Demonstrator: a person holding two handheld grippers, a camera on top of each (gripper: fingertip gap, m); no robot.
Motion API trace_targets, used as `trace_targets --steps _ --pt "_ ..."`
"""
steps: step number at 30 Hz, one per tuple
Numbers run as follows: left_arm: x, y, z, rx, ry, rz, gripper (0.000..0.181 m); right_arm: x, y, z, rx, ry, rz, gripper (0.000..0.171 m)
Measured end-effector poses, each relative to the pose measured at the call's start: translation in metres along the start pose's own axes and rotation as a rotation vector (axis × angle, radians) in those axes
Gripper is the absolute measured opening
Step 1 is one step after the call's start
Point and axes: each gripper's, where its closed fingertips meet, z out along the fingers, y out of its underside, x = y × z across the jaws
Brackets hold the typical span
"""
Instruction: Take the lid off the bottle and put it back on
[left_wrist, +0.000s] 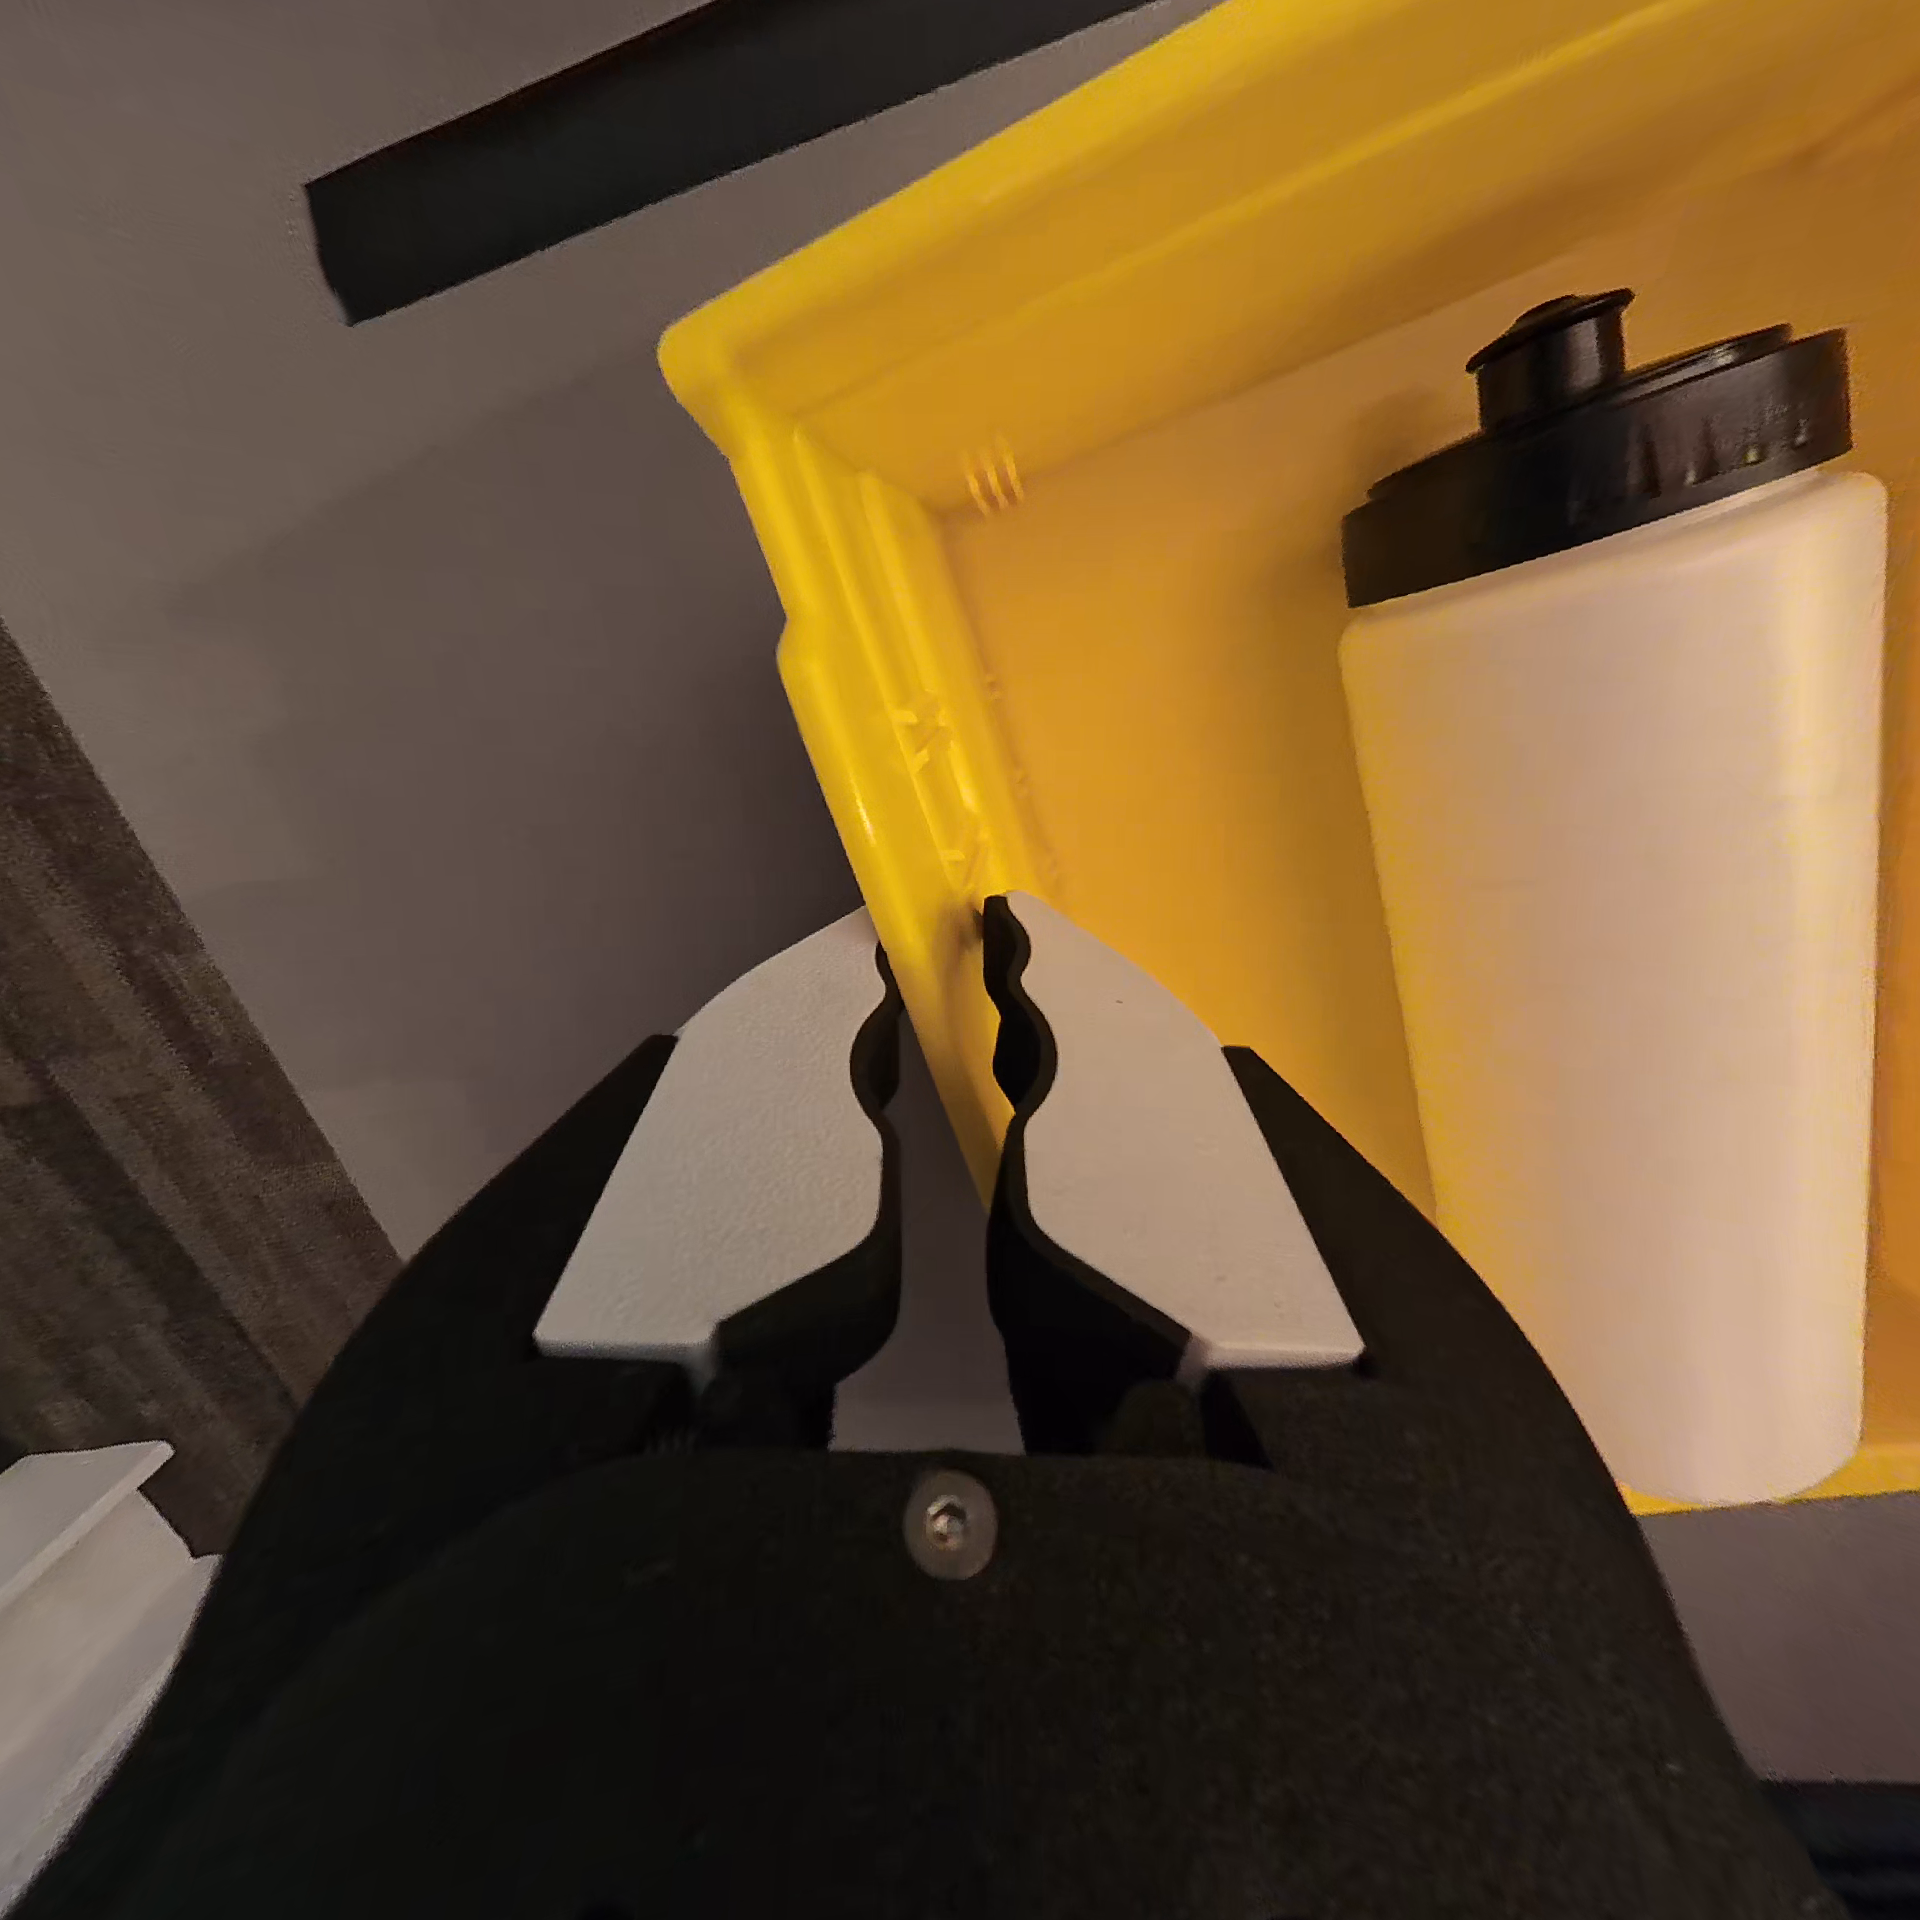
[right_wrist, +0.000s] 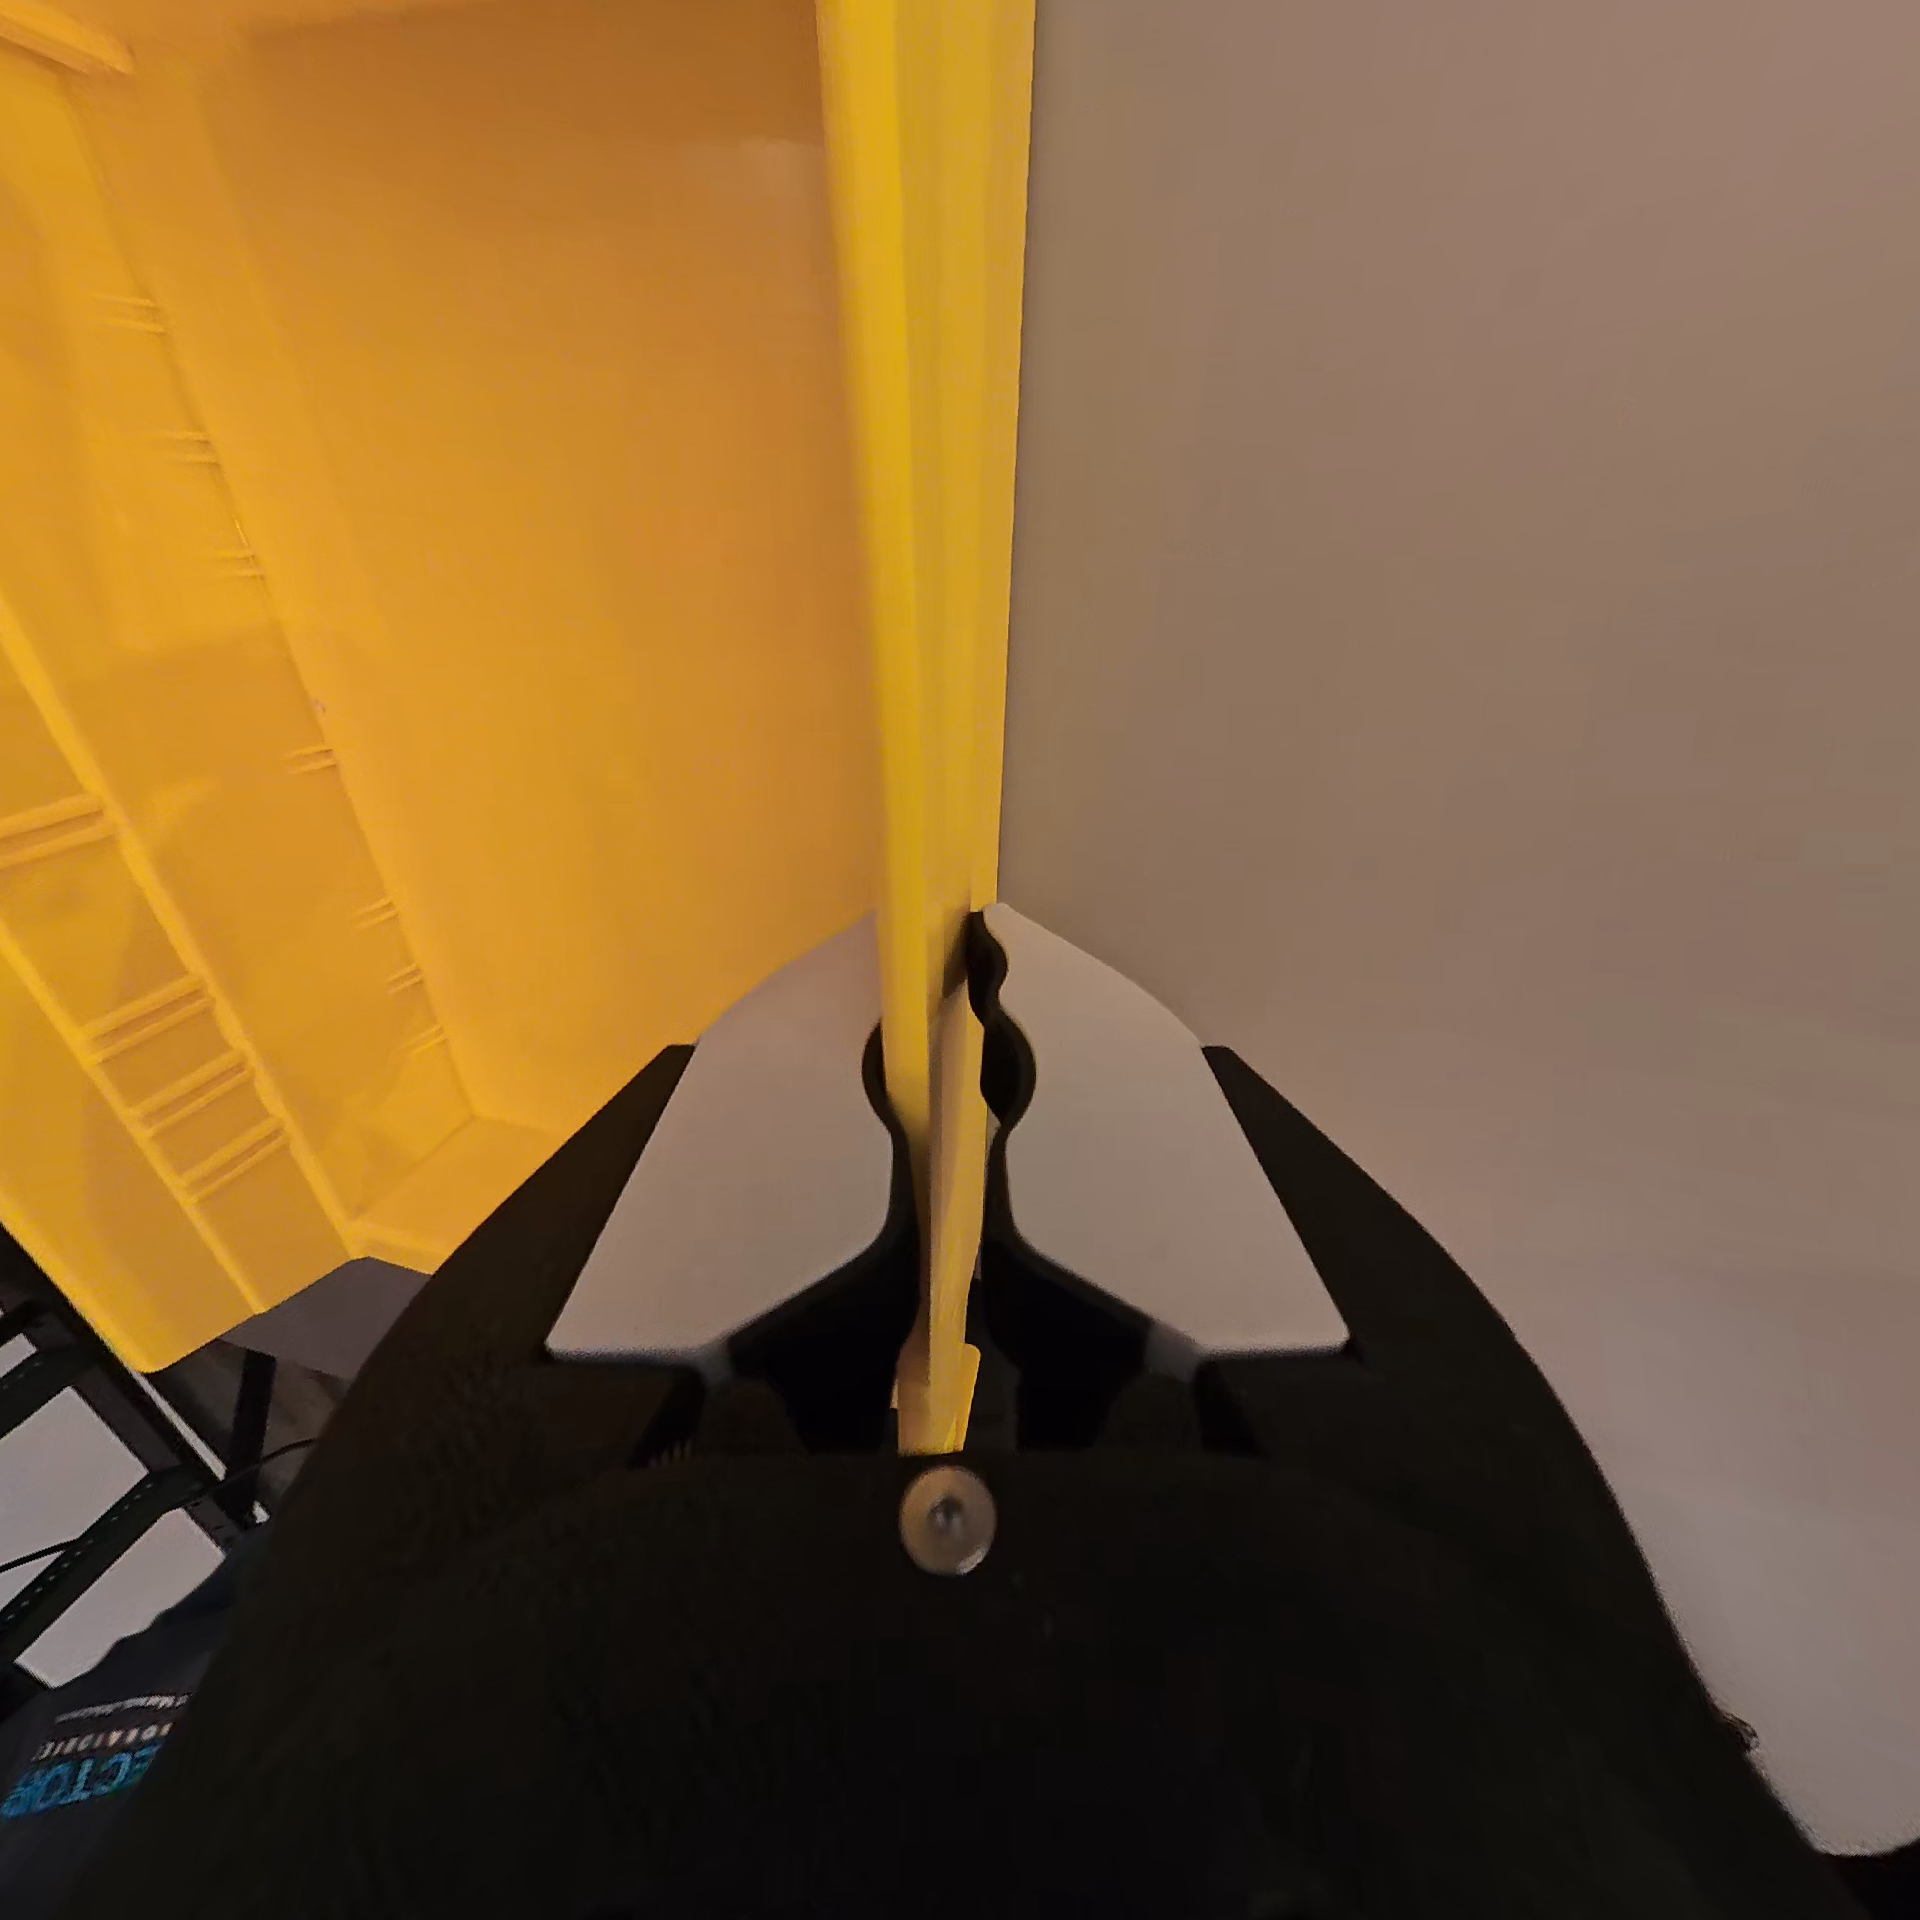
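The left tongs pinch the side wall of a yellow plastic bin, one finger outside the wall and the other inside, with the rim running up between the black wavy pads. The right tongs clamp the opposite wall of the same yellow plastic bin in the same way, the thin yellow edge passing straight between the fingers down to the hinge screw.

Inside the bin, seen from the left wrist view, a translucent white bottle lies against the bin's floor, well to the right of the left tongs and apart from them. Its black lid sits on the bottle's neck, with a black pull spout at its top pointing toward the bin's far wall. The right wrist view shows only the bare orange-yellow interior and ribbed walls; the bottle is out of its frame.

Beyond the bin is a grey table crossed by a strip of black tape. A light wall fills the right side of the right wrist view.
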Motion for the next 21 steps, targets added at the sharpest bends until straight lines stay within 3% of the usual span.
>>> trace_targets --steps 21 --pt "-0.02 -0.011 0.002 0.136 -0.016 -0.017 0.011 -0.015 0.002 0.004 0.0 0.008 -0.129 0.01"
